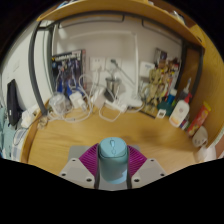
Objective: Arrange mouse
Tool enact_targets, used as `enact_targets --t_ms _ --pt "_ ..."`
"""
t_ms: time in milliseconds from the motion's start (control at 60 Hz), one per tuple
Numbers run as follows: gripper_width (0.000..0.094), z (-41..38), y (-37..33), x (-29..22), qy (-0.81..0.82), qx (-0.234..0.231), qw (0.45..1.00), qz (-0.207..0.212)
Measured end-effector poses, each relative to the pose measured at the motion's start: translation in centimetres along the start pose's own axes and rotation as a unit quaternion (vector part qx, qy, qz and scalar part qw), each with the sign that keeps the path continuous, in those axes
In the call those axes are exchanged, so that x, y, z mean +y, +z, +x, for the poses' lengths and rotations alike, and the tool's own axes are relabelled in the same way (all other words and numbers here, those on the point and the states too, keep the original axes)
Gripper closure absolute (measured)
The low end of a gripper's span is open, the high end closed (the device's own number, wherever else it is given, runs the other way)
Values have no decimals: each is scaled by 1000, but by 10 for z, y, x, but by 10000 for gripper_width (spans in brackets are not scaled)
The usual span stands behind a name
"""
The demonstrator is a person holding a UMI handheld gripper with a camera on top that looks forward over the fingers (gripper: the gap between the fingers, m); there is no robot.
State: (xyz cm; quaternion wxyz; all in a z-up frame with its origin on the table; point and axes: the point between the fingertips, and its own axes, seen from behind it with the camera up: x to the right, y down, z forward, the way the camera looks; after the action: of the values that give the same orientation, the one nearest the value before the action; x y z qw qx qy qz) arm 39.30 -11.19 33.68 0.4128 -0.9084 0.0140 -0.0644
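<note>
A pale blue-green mouse (112,157) with a grey scroll wheel sits between my gripper's fingers (112,166), raised above the wooden table (110,128). The magenta pads (88,158) press against both its sides. The mouse points away from me, toward the far side of the table. Its rear end is hidden below, between the finger bases.
Along the table's far edge against the white wall lie tangled cables and chargers (85,100), a small wooden figure (152,92), bottles (180,105) and a red item (197,118) at the right. A dark object (12,100) stands at the left.
</note>
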Motion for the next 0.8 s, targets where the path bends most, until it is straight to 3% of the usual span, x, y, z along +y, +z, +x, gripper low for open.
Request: enact_targets --t_ms 283,450,650,667,700,733,800 --pt "565 -36 50 101 27 -21 996 -80" --pt "549 -36 53 100 24 -8 997 -74" --pt "367 -31 54 99 27 -2 994 -103" --pt "249 -30 52 99 22 -1 994 -107" --pt "209 -28 49 97 10 2 994 -110" --pt "102 -28 44 92 -1 4 994 -108" --pt "72 -31 29 74 -8 -7 995 -98"
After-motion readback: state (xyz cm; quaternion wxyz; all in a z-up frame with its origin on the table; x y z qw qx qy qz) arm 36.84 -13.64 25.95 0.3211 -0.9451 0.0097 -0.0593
